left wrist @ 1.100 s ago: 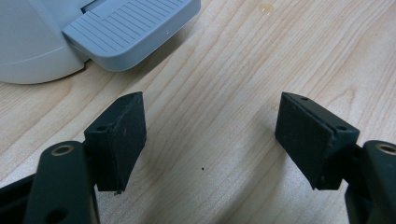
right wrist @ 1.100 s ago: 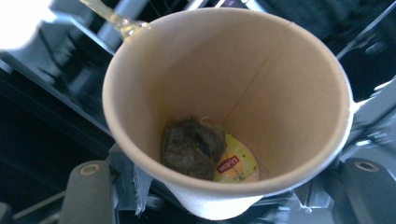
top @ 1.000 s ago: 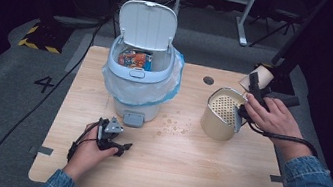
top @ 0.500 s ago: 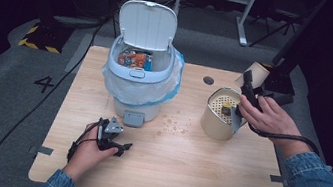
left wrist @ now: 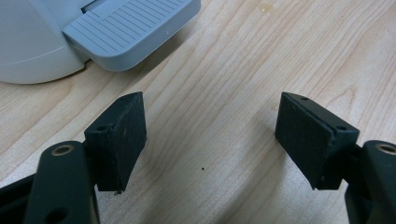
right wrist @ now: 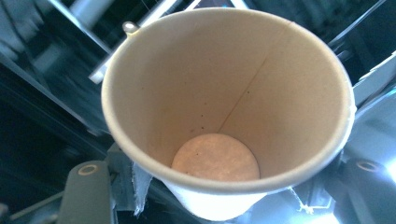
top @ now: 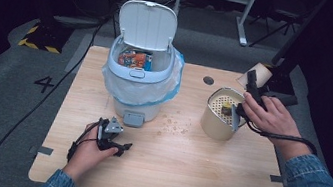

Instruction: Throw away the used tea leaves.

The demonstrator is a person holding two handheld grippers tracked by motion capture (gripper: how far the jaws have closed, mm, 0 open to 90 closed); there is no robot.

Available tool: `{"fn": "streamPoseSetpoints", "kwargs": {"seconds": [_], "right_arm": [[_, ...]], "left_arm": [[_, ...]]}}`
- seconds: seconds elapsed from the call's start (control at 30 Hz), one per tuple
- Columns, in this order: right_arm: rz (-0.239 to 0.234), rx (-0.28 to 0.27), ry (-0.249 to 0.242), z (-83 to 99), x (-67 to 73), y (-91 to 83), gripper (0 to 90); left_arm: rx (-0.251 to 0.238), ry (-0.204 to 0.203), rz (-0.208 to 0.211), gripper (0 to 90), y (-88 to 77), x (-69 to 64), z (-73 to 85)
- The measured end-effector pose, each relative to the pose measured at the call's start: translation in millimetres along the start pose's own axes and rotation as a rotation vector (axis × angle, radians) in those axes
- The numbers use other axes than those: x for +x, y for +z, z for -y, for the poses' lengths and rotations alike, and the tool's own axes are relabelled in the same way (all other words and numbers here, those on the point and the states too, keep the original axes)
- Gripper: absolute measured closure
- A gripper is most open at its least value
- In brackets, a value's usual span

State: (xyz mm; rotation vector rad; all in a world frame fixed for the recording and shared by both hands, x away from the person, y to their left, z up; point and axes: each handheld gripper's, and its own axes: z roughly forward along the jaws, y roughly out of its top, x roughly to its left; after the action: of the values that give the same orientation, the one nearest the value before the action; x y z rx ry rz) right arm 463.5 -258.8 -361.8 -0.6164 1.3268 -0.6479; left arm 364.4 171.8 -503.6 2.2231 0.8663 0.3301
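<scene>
Right gripper holds a paper cup at the right of the table; left gripper rests open on the wood.

In the high view the right gripper (top: 252,89) sits at the right of the frame, above the far rim of a cream perforated canister (top: 221,113), with the paper cup (top: 256,74) at its tip, tilted. The right gripper view looks straight into the paper cup (right wrist: 227,107), empty inside, its wall clamped between the nearly closed jaws at the bottom of the frame; they have just eased apart a touch. At lower left the left gripper (top: 113,142) lies on the table (top: 191,178), jaws spread wide on nothing, bare wood between its pads (left wrist: 123,135), just below the pedal (left wrist: 130,29) of the open white bin (top: 141,77).
</scene>
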Motion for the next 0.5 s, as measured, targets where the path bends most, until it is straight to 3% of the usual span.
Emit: {"fn": "streamPoseSetpoints", "kwargs": {"seconds": [0.07, 0.1, 0.13, 0.3, 0.4, 0.43, 0.47, 0.5], "right_arm": [[-0.058, -0.019, 0.124, 6.1, -1.5, 1.7, 33.2], [-0.058, -0.019, 0.124, 6.1, -1.5, 1.7, 33.2], [-0.111, -0.042, 0.245, 13.5, -2.7, 3.8, 33.0], [-0.283, -0.136, 0.631, 33.3, 0.1, 7.9, 32.6], [-0.368, -0.172, 0.811, 44.4, 4.4, 10.8, 32.6], [-0.368, -0.172, 0.811, 44.4, 4.4, 10.8, 32.6], [-0.414, -0.199, 0.95, 52.1, 8.8, 12.7, 32.6], [-0.414, -0.199, 0.95, 52.1, 8.8, 12.7, 32.6]], "left_arm": [[0.0, 0.0, 0.0, 25.4, 0.0, 0.0, 0.0], [0.0, 0.0, 0.0, 25.4, 0.0, 0.0, 0.0], [0.0, 0.0, 0.0, 25.4, 0.0, 0.0, 0.0], [0.0, 0.0, 0.0, 25.4, 0.0, -0.1, 0.0], [0.0, 0.001, -0.001, 25.4, 0.0, 0.0, 0.0], [0.0, 0.001, -0.001, 25.4, 0.0, 0.0, 0.0], [0.0, 0.0, 0.0, 25.4, 0.0, -0.1, 0.0], [0.0, 0.0, 0.0, 25.4, 0.0, -0.1, 0.0]]}}
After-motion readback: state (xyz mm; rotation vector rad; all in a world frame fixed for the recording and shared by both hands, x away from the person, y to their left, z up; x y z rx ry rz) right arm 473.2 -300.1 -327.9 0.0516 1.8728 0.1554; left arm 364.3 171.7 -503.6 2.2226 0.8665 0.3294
